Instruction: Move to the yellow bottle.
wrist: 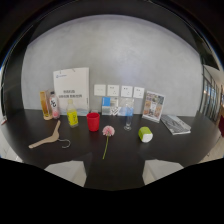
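The gripper (114, 175), low in the frame, holds nothing, its two pale fingers (67, 171) spread wide above the dark table (190, 145). Just ahead lies a pink flower (108, 131), with a wooden hanger (48, 138) to the left. Beyond, left of centre, the yellow bottle (72, 116) stands just beside a red cup (93, 121), well apart from the fingers. A careless, straight-on approach could nudge the cup or sweep the flower.

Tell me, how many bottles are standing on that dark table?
3. An amber bottle and a pink-labelled bottle by the white sign; the yellow bottle beside the red cup. None seem hidden.
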Demonstrator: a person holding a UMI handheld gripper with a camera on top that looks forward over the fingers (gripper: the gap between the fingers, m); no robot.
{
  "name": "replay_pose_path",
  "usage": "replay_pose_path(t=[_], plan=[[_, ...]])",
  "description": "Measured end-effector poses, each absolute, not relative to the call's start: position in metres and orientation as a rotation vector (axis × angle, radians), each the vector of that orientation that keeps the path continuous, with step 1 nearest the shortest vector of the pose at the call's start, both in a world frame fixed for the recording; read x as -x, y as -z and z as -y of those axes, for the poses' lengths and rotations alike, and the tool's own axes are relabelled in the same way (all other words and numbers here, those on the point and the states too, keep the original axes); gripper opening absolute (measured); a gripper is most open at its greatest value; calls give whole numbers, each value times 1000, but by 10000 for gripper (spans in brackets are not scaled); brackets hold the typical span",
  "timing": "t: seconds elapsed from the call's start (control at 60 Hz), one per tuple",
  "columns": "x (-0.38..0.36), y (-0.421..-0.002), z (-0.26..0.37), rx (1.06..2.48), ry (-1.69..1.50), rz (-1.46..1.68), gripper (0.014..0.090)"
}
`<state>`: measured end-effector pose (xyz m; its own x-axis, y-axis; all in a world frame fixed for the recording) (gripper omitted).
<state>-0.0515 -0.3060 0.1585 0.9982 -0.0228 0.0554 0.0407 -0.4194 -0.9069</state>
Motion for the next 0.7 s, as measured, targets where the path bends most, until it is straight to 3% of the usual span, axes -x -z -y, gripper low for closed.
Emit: replay_pose_path(t=[0.317, 0.7], plan=[[82, -148, 326, 2032, 110, -21, 847], [212, -133, 314, 2037, 46, -12, 854]])
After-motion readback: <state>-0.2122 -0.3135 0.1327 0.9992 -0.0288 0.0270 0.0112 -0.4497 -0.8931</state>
